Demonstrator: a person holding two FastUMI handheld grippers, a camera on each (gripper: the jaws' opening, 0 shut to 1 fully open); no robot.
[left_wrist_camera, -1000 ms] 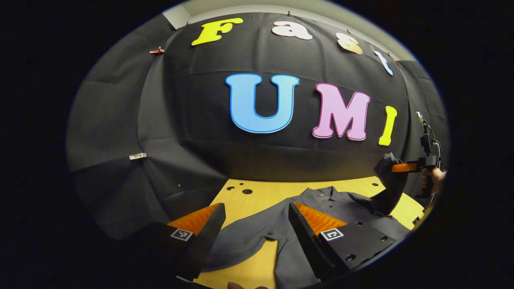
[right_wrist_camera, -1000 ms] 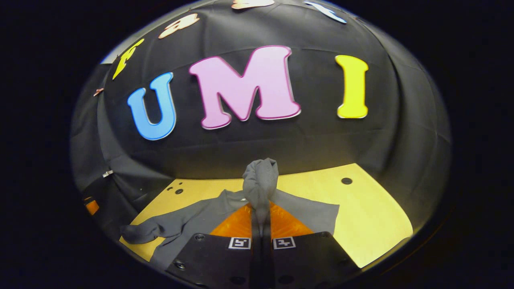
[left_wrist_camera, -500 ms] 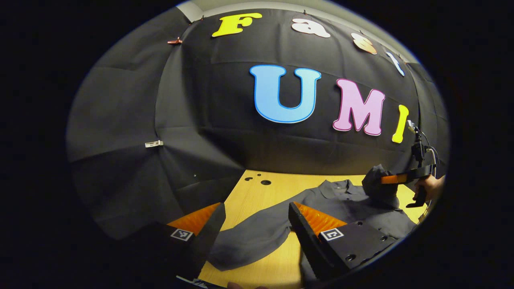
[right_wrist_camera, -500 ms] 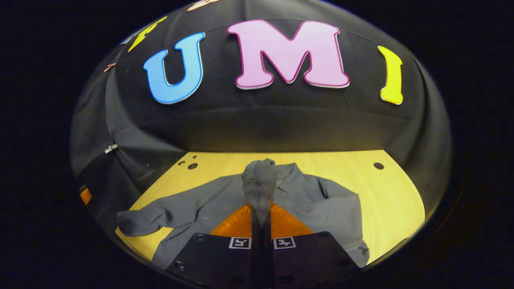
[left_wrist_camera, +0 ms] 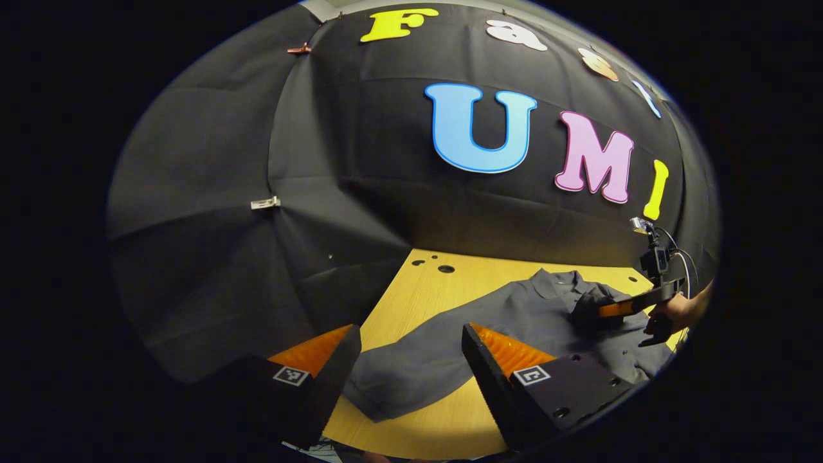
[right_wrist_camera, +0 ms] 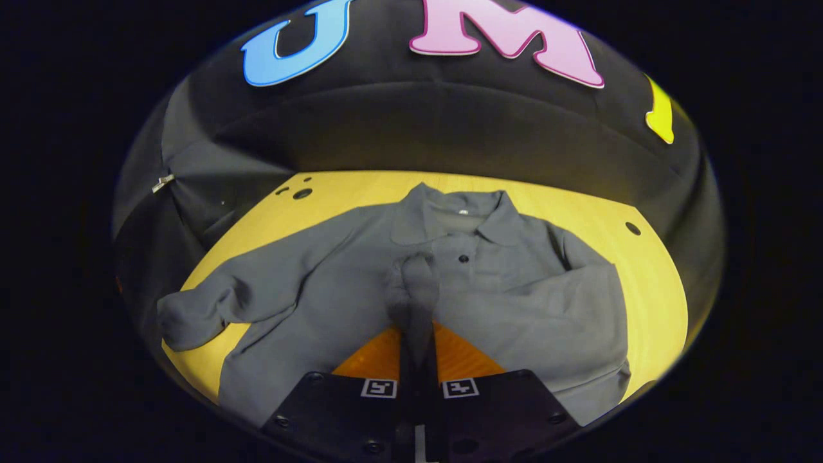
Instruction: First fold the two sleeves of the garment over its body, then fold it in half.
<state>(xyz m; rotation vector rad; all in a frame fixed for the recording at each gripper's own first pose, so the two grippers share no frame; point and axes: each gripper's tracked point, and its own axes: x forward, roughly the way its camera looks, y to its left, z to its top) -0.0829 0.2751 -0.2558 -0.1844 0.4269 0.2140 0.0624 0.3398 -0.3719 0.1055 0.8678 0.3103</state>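
dim booth, light pooling on the wooden table (right_wrist_camera: 643, 270), fisheye bending the edges, both views sharp.

Left gripper (left_wrist_camera: 408, 360): two wedge-shaped fingers with ribbed inner faces are mounted on matte black blocks; a square black-and-white coded marker and round screw holes are seen on each block. Right gripper (right_wrist_camera: 418, 341): identical black blocks, paired markers and recessed screws are noted. In the left gripper view, a thin black cable (left_wrist_camera: 680, 257) is looped above it.
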